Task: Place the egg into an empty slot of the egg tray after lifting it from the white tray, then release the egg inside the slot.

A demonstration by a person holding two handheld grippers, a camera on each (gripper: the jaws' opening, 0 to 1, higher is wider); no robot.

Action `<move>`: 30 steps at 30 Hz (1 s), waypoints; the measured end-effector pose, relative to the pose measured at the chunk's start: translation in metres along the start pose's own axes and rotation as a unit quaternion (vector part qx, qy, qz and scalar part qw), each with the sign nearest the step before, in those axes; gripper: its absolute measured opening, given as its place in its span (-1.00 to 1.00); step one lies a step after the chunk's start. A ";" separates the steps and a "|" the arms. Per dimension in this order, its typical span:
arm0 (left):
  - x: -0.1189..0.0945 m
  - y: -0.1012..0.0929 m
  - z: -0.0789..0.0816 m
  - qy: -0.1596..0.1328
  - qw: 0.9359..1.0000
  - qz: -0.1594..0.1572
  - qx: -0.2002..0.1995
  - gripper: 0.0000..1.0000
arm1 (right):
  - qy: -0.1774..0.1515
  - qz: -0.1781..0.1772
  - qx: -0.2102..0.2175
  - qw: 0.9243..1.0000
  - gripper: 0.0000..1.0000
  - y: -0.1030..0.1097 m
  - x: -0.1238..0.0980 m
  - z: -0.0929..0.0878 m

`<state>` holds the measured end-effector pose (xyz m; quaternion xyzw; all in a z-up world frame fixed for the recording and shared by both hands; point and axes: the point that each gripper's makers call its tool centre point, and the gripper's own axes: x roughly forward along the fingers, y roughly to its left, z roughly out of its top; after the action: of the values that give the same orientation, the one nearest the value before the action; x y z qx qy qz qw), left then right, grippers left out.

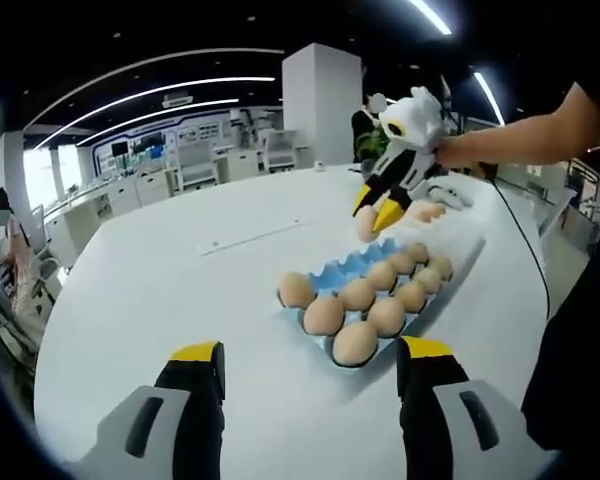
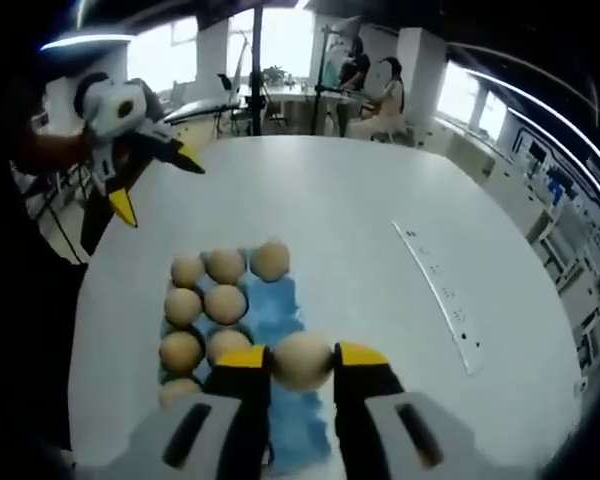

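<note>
right gripper [image 2: 302, 362] clamps a smooth tan egg [image 2: 302, 360] above the blue moulded egg tray [image 2: 280, 310]; left gripper [image 1: 310, 352] gapes wide.

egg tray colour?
Blue egg tray, clearest in the left gripper view; the right gripper holds a tan egg above it.

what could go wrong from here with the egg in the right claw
1. The right claw pinches the egg only by its yellow tips, above the blue egg tray; too much squeeze may crack it, too little may drop it.
2. Filled slots sit close by, so lowering off-centre could knock a neighbouring egg.
</note>
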<state>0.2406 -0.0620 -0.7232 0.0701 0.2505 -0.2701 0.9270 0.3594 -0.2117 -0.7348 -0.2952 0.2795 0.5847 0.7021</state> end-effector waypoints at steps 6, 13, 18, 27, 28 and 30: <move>0.000 0.001 0.000 -0.001 1.000 0.000 -0.001 0.41 | -0.002 0.017 -0.013 1.000 -0.53 0.009 0.017 0.013; -0.001 0.005 0.000 -0.003 1.000 0.005 -0.004 0.41 | -0.006 0.033 -0.022 0.999 -0.53 0.016 0.035 0.026; -0.001 0.006 -0.002 -0.002 1.000 0.005 -0.006 0.40 | -0.005 0.043 -0.024 0.999 -0.53 0.020 0.047 0.031; -0.003 0.008 -0.001 -0.005 1.000 0.011 -0.011 0.42 | 0.003 0.058 -0.028 0.998 -0.53 0.023 0.061 0.029; -0.003 0.008 -0.002 -0.004 1.000 0.010 -0.012 0.42 | 0.005 0.059 -0.026 0.998 -0.53 0.022 0.063 0.029; -0.003 0.008 -0.002 -0.002 1.000 0.011 -0.010 0.41 | 0.004 0.062 -0.022 0.998 -0.53 0.023 0.066 0.029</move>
<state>0.2419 -0.0535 -0.7239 0.0634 0.2503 -0.2580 0.9310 0.3486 -0.1436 -0.7662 -0.2953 0.2874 0.6316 0.6567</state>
